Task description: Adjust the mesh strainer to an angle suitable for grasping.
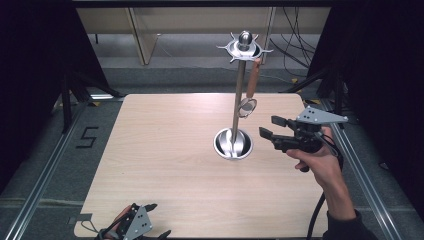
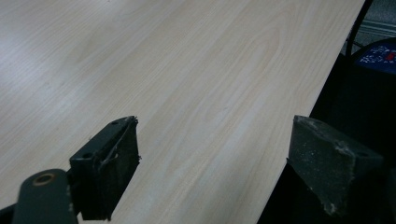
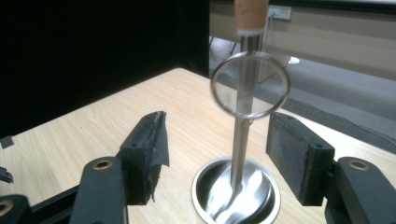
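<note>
stand point(image 1: 239, 95): glossy metal | strainer point(image 1: 248, 98): wooden handle | table point(image 1: 165, 150): matt pale wood

The left gripper point(image 1: 131, 226) is running off the high view's bottom edge, its jaws lying half out of frame. In the right gripper view the strainer point(image 3: 250, 84) is blurring, its wooden handle point(image 3: 251, 15) getting cut by the top edge and its mesh staying unreadable.
</note>
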A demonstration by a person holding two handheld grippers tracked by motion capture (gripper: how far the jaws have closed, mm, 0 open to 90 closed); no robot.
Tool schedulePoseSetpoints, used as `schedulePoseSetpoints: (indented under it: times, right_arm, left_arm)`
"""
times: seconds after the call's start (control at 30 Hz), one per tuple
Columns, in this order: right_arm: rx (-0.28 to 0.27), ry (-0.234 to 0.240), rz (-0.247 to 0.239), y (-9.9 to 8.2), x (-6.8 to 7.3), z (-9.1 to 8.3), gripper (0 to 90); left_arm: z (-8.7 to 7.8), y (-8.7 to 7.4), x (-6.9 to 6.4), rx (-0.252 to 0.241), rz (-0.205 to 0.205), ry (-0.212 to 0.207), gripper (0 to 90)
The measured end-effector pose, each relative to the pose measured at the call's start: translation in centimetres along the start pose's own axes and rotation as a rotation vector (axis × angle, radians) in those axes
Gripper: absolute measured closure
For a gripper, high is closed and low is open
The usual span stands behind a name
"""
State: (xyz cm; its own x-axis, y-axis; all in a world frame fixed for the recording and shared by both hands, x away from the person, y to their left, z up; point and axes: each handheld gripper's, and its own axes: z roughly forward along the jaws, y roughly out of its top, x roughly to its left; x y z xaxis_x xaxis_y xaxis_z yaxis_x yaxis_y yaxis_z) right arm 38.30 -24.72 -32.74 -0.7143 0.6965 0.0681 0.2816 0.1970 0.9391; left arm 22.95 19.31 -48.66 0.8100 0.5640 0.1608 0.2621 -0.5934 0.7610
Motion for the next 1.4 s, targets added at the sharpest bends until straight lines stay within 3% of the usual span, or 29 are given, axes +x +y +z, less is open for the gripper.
schedulePoseSetpoints:
  times: [0.37, 0.57, 0.63, 0.67, 0.7, 0.73, 0.77, 0.87, 0.9, 1.03, 1.07, 1.1, 1.13, 1.2, 1.27, 1.33, 1.4]
  right_arm:
    - [0.041, -0.020, -0.007, -1.4, -0.4, 0.1, 36.8]
    - [0.052, -0.011, 0.013, -1.9, -0.2, 0.7, 36.0]
    - [0.067, 0.000, 0.009, -2.1, -0.1, 0.8, 35.6]
    - [0.066, -0.008, 0.007, -2.2, -0.1, 1.0, 35.5]
    - [0.071, 0.012, 0.000, -2.3, -0.2, 1.0, 35.5]
    - [0.067, -0.003, -0.004, -2.4, -0.2, 1.2, 35.3]
    - [0.081, 0.000, 0.018, -2.6, -0.1, 1.2, 35.3]
    - [0.089, -0.015, 0.003, -2.9, -0.3, 1.4, 35.6]
    - [0.071, -0.019, 0.027, -3.0, -0.2, 1.6, 35.7]
    - [0.067, -0.030, 0.027, -3.4, -0.2, 1.7, 35.7]
    - [0.098, -0.016, 0.028, -3.4, -0.2, 1.6, 35.7]
    - [0.088, -0.023, 0.039, -3.6, 0.0, 1.7, 35.6]
    - [0.086, -0.023, 0.012, -3.7, -0.2, 1.7, 35.6]
    - [0.112, -0.013, 0.040, -3.8, 0.2, 1.7, 35.5]
    - [0.113, -0.014, 0.013, -4.0, 0.1, 1.7, 35.5]
    - [0.108, -0.009, 0.032, -4.5, 0.4, 2.0, 35.5]
    - [0.126, -0.010, 0.016, -4.8, 0.2, 2.2, 35.5]
  left_arm:
    - [0.0, 0.0, 0.0, -0.007, 0.001, 0.011, 15.6]
    - [0.0, 0.1, 0.0, -0.010, -0.007, -0.002, 15.7]
    - [0.1, 0.0, 0.1, -0.029, -0.010, 0.006, 15.7]
    - [0.0, 0.1, 0.2, -0.015, -0.002, -0.001, 15.6]
    - [0.1, 0.0, 0.2, -0.029, -0.015, 0.004, 15.7]
    - [0.1, 0.0, 0.3, -0.020, -0.006, 0.012, 15.6]
    - [0.0, 0.0, 0.4, -0.018, -0.001, 0.012, 15.6]
    - [0.1, 0.0, 0.2, -0.042, -0.035, 0.001, 15.6]
    - [0.1, 0.1, 0.2, -0.040, -0.034, 0.001, 15.6]
    - [0.3, 0.0, 0.2, -0.038, -0.028, 0.000, 15.6]
    - [0.2, 0.1, 0.3, -0.032, -0.015, 0.001, 15.6]
    - [0.1, 0.1, 0.3, -0.025, -0.014, -0.006, 15.6]
    - [0.1, 0.1, 0.2, -0.020, -0.015, -0.011, 15.6]
    - [0.1, 0.1, 0.1, -0.028, -0.025, -0.012, 15.6]
    - [0.2, 0.1, 0.1, -0.031, -0.028, -0.011, 15.6]
    - [0.1, 0.1, 0.1, -0.029, -0.022, -0.008, 15.6]
    - [0.1, 0.1, 0.2, -0.033, -0.011, -0.003, 15.6]
